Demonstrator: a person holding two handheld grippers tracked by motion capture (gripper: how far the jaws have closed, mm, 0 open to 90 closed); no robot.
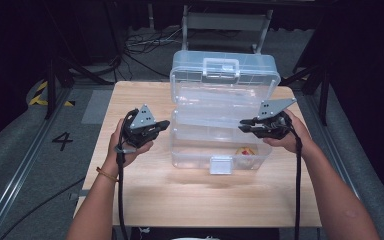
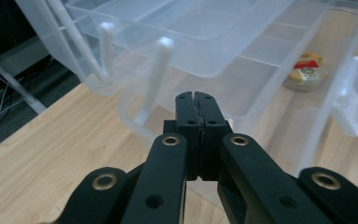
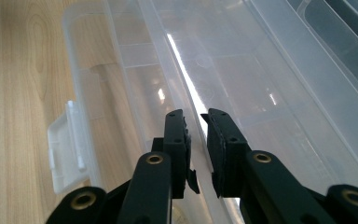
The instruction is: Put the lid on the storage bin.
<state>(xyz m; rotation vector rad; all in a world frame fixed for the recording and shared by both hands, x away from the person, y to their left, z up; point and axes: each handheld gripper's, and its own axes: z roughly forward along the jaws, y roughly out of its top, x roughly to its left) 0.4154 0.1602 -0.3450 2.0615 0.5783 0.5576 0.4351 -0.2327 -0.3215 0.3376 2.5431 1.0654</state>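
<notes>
A clear plastic toolbox (image 1: 220, 145) stands open on the wooden table (image 1: 145, 195), its lid (image 1: 225, 70) tipped back and its inner tray (image 1: 215, 117) raised over the base. A small round yellow-and-red tin (image 1: 245, 151) lies in the base, also seen as the tin (image 2: 307, 72). My left gripper (image 1: 164, 124) hovers just left of the box, its jaws shut on nothing (image 2: 196, 97). My right gripper (image 1: 243, 125) is at the tray's right end. Its jaws (image 3: 195, 116) stand slightly open with the tray's bright rim (image 3: 182, 60) running between them.
The box's white front latch (image 1: 221, 164) hangs at the near side, also seen as the latch (image 2: 352, 102) and the latch (image 3: 67, 149). White hinge arms (image 2: 156, 74) link tray and base. Bare tabletop lies in front of the box. Cables cover the floor (image 1: 140, 45) beyond.
</notes>
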